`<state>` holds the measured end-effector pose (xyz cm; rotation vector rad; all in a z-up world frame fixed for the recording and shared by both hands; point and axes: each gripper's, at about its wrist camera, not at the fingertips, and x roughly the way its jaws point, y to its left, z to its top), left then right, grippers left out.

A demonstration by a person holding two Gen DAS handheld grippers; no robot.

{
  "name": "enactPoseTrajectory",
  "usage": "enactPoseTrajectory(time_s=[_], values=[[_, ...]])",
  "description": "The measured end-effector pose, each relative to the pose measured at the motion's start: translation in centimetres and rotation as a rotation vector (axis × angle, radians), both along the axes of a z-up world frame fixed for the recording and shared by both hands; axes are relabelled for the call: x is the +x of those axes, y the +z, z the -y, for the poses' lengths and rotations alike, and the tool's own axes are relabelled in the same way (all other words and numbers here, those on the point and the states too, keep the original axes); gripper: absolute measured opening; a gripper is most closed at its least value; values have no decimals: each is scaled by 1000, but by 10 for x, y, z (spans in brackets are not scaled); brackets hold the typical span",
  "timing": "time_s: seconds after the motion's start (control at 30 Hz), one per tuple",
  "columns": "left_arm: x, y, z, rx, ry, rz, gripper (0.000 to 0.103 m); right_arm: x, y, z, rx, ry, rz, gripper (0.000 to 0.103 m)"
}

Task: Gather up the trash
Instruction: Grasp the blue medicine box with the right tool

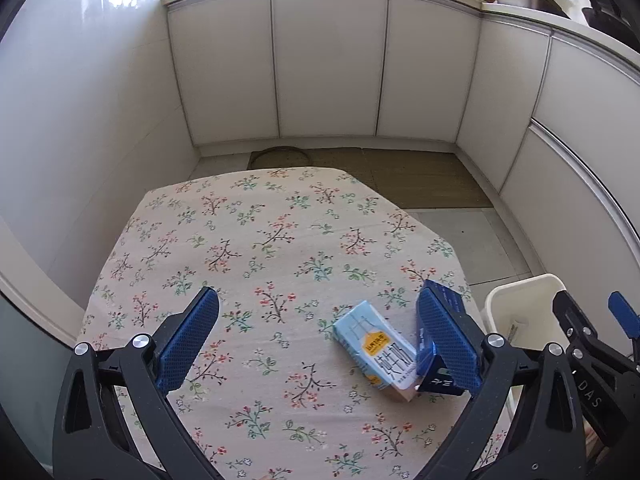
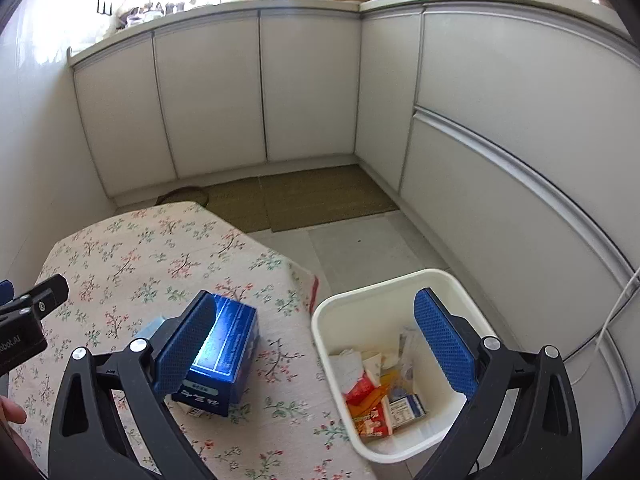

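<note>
Floral-printed cloth covers the table (image 1: 248, 248), on which two cartons are found lying close together near the right-hand edge. A light blue carton (image 1: 374, 350) with a yellow label lies flat, and a dark blue box (image 2: 226, 354) rests just beside it, the two appearing to touch at one corner in the left wrist view. The left gripper (image 1: 318, 340) is held wide open above the table; nothing is gripped, and the light blue carton is seen between its blue-padded fingers, nearer the right one. That right finger overlaps the dark blue box in the view, though contact cannot be confirmed. The right gripper (image 2: 316, 344) is likewise spread wide and holds nothing; its left finger stands in front of the dark blue box, while its right finger is seen over the white bin (image 2: 400, 280). The bin stands on the floor just beside the table's right edge and is noted to contain assorted trash (image 2: 380, 392), including crumpled white paper, red and orange wrappers and a small printed box. White cabinets (image 1: 328, 60) line the far wall and the right side, and a brown mat (image 2: 304, 196) lies on the floor before them.
</note>
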<state>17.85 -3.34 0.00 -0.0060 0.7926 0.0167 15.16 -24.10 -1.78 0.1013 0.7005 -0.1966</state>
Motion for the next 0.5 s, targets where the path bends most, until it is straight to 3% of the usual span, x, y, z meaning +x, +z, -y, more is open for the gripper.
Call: enactPoseTrajectory(time_s=[0.5], values=[[-8,-11,-90,-18,136,-46,96,59,-62,-70,103,100,-292,96]])
